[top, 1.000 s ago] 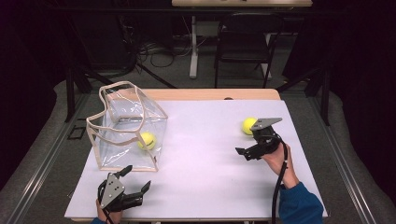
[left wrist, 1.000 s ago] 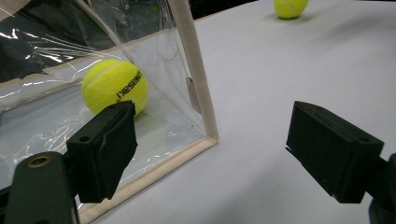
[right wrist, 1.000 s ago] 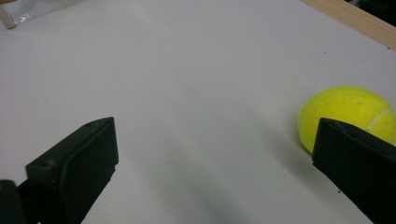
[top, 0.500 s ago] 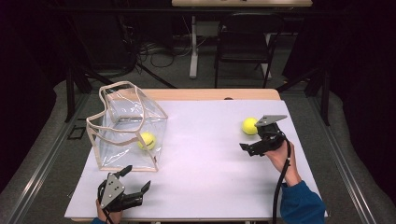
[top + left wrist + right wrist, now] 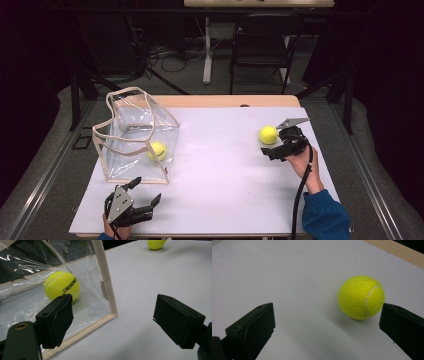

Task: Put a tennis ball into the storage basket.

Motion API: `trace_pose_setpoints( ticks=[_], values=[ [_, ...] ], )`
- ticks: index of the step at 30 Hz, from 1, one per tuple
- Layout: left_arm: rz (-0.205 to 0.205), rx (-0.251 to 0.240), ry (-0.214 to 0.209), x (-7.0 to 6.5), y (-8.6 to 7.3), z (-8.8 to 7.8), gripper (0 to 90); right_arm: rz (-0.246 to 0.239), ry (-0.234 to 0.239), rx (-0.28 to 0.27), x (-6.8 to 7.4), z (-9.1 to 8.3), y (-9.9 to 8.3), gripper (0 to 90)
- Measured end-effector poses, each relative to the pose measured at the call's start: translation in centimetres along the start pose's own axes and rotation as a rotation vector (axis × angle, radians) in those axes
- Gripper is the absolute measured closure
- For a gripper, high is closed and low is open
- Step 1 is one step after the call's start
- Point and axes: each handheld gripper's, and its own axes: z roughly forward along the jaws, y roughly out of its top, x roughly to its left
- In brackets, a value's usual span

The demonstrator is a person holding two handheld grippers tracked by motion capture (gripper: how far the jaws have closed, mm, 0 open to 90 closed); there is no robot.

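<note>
At the near edge of the white tabletop [image 5: 225, 170], the left hand-held gripper [image 5: 142, 197] rests with jaws spread wide, holding nothing, just beside the near corner of a clear plastic bag with beige trim [image 5: 135, 135]. A yellow tennis ball [image 5: 62, 286] lies inside that bag. Farther off, the right hand-held gripper [image 5: 270, 146], jaws also wide and empty, sits close behind a second yellow tennis ball [image 5: 361, 297] lying on the bare tabletop, not touching it.

Yellow-green tennis ball [image 5: 361, 297] showing a white curved seam, sitting on the white table cover [image 5: 225, 170]. Second yellow-green ball [image 5: 62, 286] wearing black lettering, inside the clear bag [image 5: 135, 135] with beige trim. Black jaws on both grippers. Tan wood edge [image 5: 225, 101] running along the far side. Blue sleeve [image 5: 325, 217] showing near right.
</note>
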Motion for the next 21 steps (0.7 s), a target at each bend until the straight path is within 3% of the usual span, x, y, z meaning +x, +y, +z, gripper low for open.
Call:
trace_pose_setpoints(
  ticks=[6, 10, 18, 21],
  values=[
    [-0.001, -0.005, 0.001, 0.0, 0.0, -0.1, 16.1, -0.002, -0.019, 0.036, -0.4, 0.8, 0.3, 0.0],
    [0.003, 0.000, -0.002, 0.0, 0.0, 0.0, 16.2, 0.018, -0.007, 0.040, -0.9, 1.1, 0.4, 0.0],
    [0.000, -0.004, 0.000, 0.0, 0.0, 0.0, 16.2, -0.002, -0.031, 0.092, -1.4, 2.4, 1.3, 0.0],
    [-0.002, -0.004, 0.000, 0.0, 0.0, 0.0, 16.2, 0.007, -0.019, 0.110, -1.8, 3.1, 1.4, 0.0]
  ],
)
